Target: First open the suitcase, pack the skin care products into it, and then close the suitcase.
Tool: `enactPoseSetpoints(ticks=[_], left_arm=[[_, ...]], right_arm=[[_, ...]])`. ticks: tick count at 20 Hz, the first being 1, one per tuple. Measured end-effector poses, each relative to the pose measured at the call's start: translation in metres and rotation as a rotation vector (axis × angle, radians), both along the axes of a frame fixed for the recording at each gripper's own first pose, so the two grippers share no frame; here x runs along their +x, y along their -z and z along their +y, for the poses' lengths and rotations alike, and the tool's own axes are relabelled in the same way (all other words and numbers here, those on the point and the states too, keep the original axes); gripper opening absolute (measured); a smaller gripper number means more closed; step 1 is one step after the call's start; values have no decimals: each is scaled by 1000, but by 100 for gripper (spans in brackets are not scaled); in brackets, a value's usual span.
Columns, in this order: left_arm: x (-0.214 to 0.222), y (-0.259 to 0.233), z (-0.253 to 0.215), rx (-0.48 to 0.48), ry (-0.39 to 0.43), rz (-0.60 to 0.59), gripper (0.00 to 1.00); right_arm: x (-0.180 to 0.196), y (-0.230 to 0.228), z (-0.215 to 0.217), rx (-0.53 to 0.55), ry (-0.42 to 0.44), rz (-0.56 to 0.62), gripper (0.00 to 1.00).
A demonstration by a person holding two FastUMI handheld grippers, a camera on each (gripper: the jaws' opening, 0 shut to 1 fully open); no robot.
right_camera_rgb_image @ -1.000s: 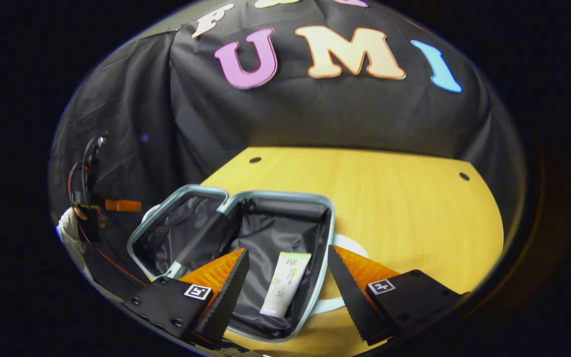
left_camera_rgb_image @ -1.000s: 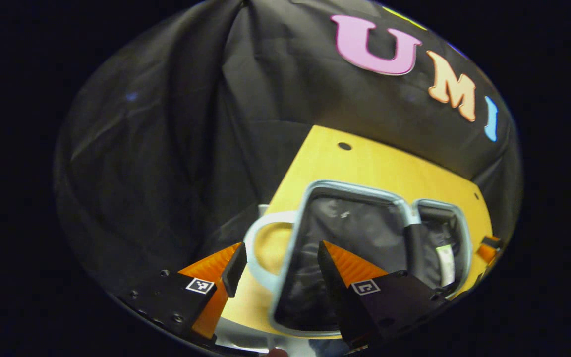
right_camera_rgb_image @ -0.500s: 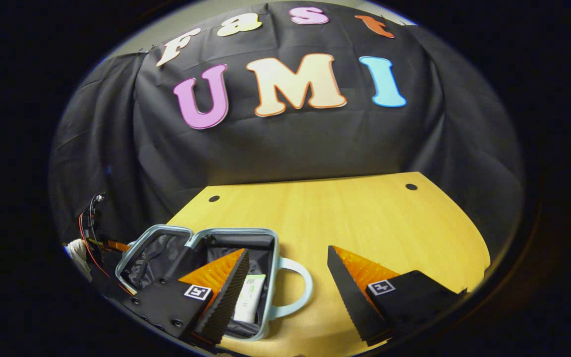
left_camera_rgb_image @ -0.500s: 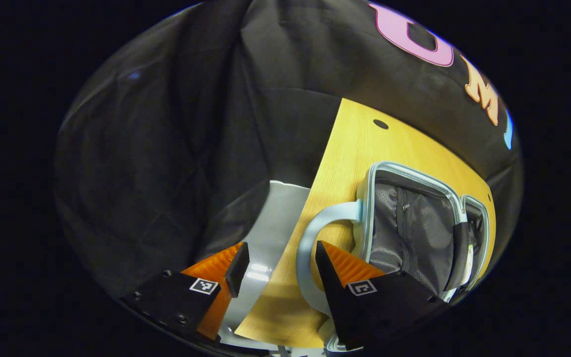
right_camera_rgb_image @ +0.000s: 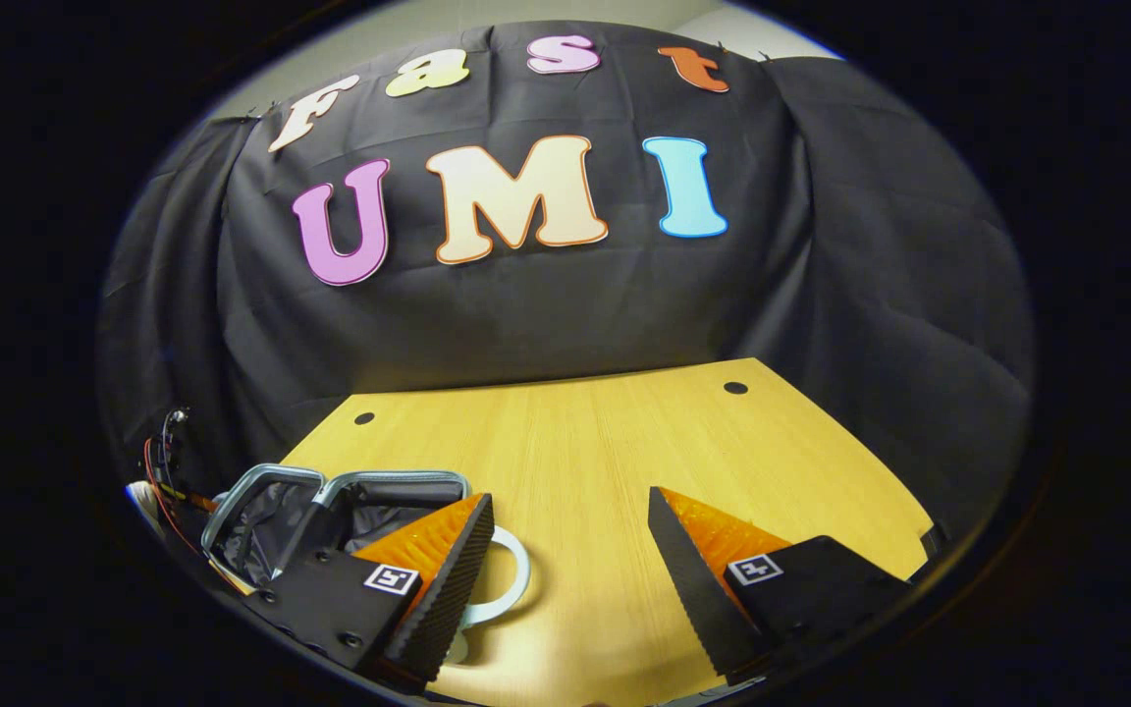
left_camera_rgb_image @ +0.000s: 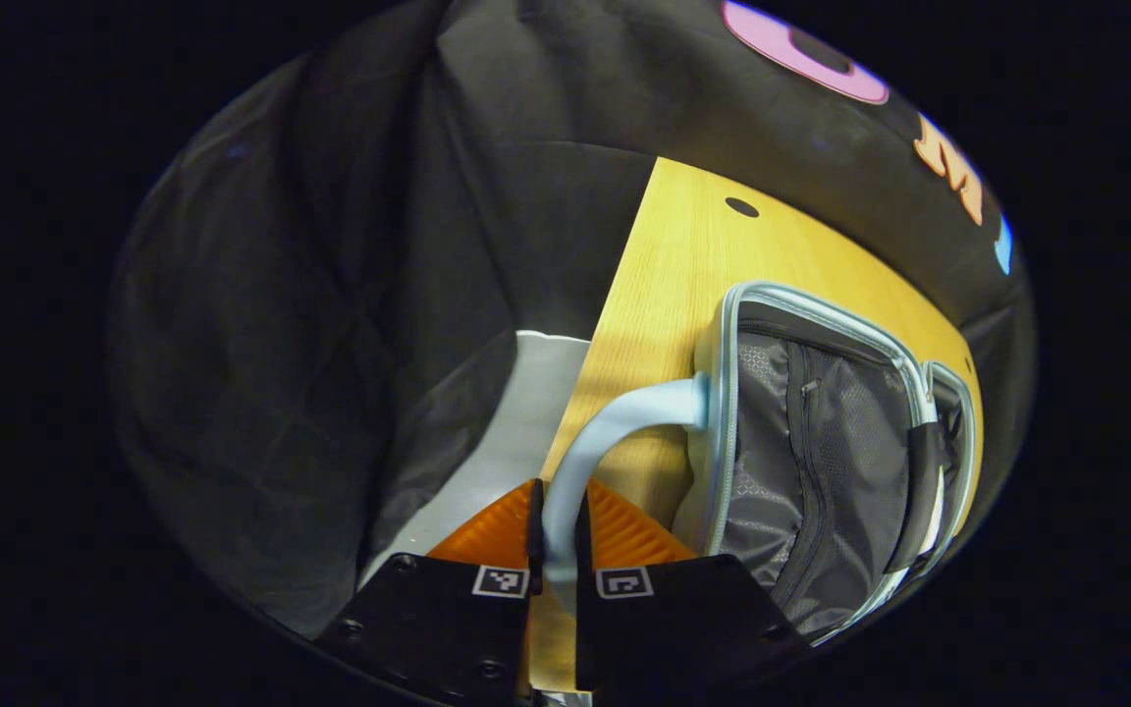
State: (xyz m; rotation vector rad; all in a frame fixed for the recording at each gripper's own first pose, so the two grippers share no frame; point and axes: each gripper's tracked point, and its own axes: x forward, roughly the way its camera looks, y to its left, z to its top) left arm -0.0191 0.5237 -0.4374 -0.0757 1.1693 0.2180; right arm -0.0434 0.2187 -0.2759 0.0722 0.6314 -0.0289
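The light-blue suitcase (left_camera_rgb_image: 723, 393) lies open on the wooden table (left_camera_rgb_image: 683, 255), showing its grey mesh lining and a dark strap across the middle. My left gripper (left_camera_rgb_image: 558, 530) is shut on the suitcase's curved handle (left_camera_rgb_image: 615, 422), which runs up between both fingers. In the right gripper view the suitcase (right_camera_rgb_image: 261, 486) sits low at the left, its other handle (right_camera_rgb_image: 516, 579) looping out beside my near finger. My right gripper (right_camera_rgb_image: 565, 550) hangs open over bare table (right_camera_rgb_image: 624, 442), to the right of the suitcase, with nothing between its fingers.
The table's left edge drops to a pale floor (left_camera_rgb_image: 516, 412) beside the handle. Two small holes (right_camera_rgb_image: 735, 388) mark the tabletop's far corners. The other gripper with red wires (right_camera_rgb_image: 161, 471) shows at the suitcase's far left side. Black cloth walls the booth.
My left gripper has moved onto the suitcase handle and shut on it. My right gripper has drawn back and to the right, away from the suitcase; the tube inside is now hidden behind its finger.
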Motion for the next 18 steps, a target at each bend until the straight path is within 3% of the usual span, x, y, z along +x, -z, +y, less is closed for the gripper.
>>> enactPoseSetpoints(ticks=[3,9,13,18], left_arm=[[3,-24,-5,41,12,3,5],[18,-102,-33,53,-5,-92,4],[36,-170,-77,93,63,-205,4],[55,-232,-175,85,196,-318,2]], right_arm=[[4,-2,-5,15,-7,-13,98],[13,-23,-20,-7,-53,-102,98],[10,-53,-40,-45,-83,-203,98],[-5,-56,-59,-39,-136,-199,98]])
